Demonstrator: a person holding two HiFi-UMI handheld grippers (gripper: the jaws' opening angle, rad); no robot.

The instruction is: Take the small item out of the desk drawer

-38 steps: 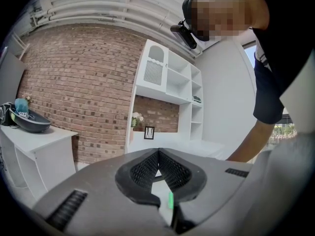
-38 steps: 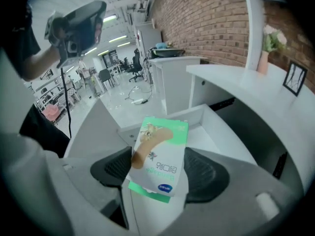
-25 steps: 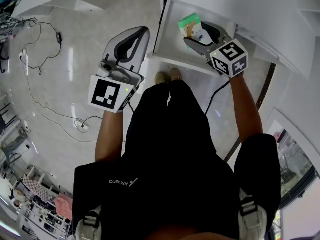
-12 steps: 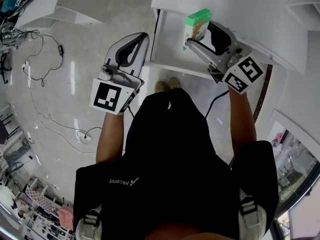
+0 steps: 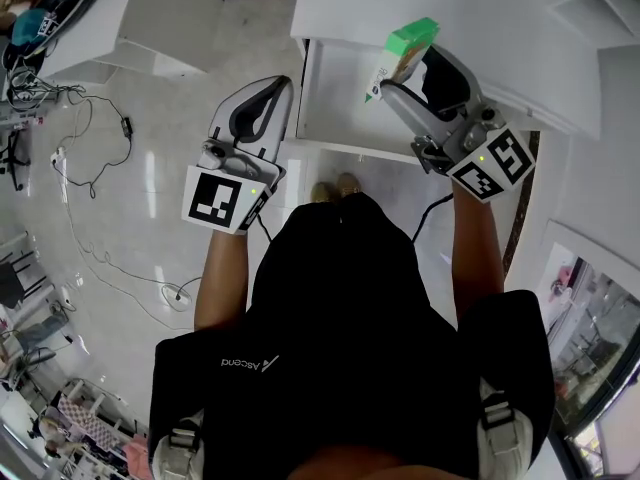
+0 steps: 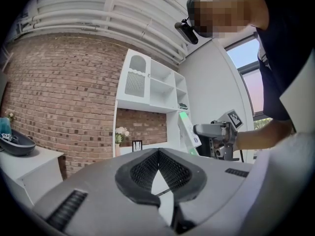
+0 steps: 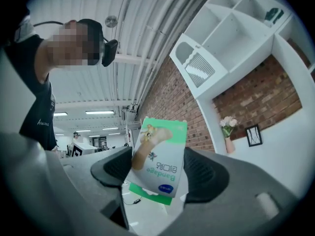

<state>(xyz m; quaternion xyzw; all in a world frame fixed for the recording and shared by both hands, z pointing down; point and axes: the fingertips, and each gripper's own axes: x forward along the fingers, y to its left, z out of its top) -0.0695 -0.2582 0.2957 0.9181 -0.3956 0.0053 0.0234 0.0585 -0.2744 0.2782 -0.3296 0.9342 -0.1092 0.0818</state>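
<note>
A green and white bandage box [image 5: 401, 52] hangs above the open white drawer [image 5: 332, 103] of the desk [image 5: 480, 8]. My right gripper [image 5: 408, 68] is shut on it, a pad on each side of the box [image 7: 160, 156], which stands on end between them. My left gripper [image 5: 279, 88] hovers left of the drawer's front corner, above the floor, pads closed together with nothing in them [image 6: 158, 154]. The left gripper view shows the box [image 6: 189, 132] and the right gripper from the side. I see nothing else on the visible part of the drawer's floor.
The drawer's front edge [image 5: 350, 150] juts out over the person's shoes [image 5: 335, 184]. Cables [image 5: 90, 168] trail over the pale floor at left. A white cabinet [image 5: 130, 18] stands at the upper left. A white shelf unit [image 6: 152, 87] backs onto a brick wall.
The right gripper has lifted the bandage box up out of the drawer and drawn it a little right. The left gripper has stayed beside the drawer, still closed.
</note>
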